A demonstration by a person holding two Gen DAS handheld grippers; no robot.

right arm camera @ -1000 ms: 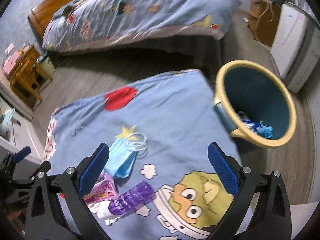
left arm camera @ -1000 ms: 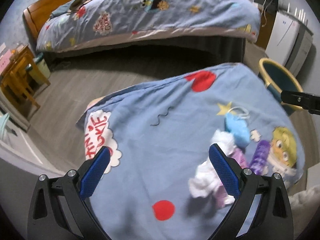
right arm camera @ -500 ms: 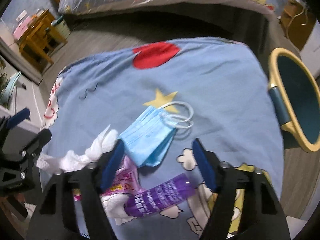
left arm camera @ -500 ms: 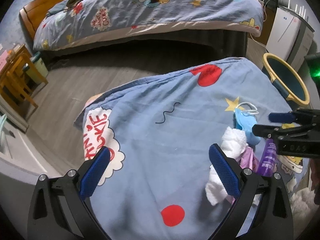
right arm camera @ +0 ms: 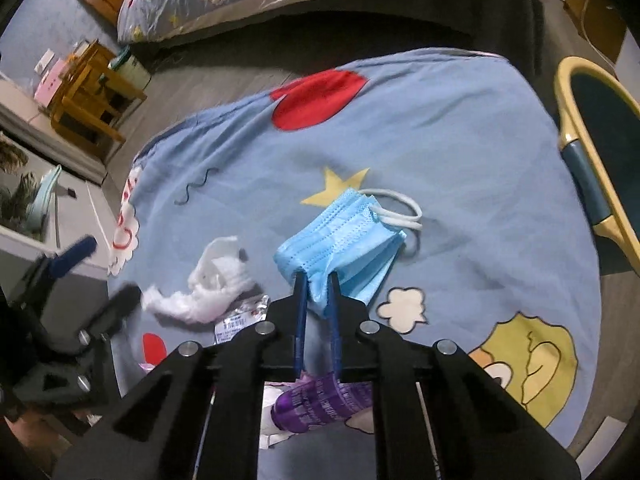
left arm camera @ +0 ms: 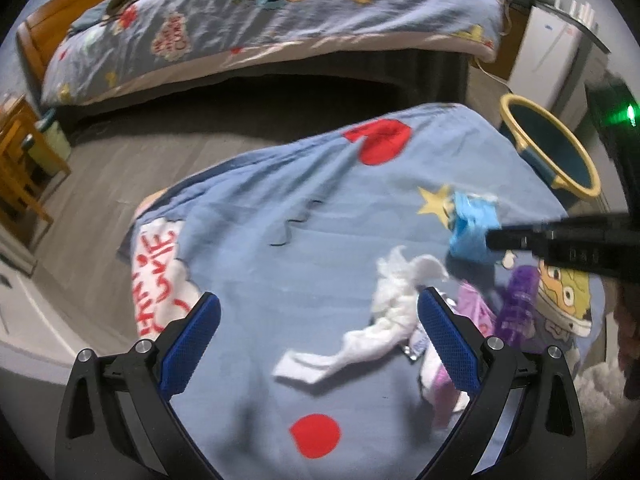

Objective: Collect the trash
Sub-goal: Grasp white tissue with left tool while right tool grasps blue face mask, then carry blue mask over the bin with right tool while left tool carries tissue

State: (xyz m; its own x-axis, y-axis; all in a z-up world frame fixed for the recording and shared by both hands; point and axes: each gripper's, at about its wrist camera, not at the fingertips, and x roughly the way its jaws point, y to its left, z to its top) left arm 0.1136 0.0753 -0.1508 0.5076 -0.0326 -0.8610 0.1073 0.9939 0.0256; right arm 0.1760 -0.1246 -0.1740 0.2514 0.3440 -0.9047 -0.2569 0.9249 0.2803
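You had the folded blue face mask [right arm camera: 340, 236] pinched at its near edge, white loops trailing; crumpled white tissue [right arm camera: 208, 284] and a purple tube [right arm camera: 320, 400] lay close by on the bedspread.

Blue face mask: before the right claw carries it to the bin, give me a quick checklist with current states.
1. Right claw shut on the blue face mask: ok.
2. Grip depth: only the mask's near edge is pinched; cannot tell if secure.
3. Ear loops free of other trash: ok.
4. Bin open and within view at right: ok.
5. Left claw open, out of the path, near the white tissue: ok.
6. Purple bottle lies under the claw, untouched: ok.
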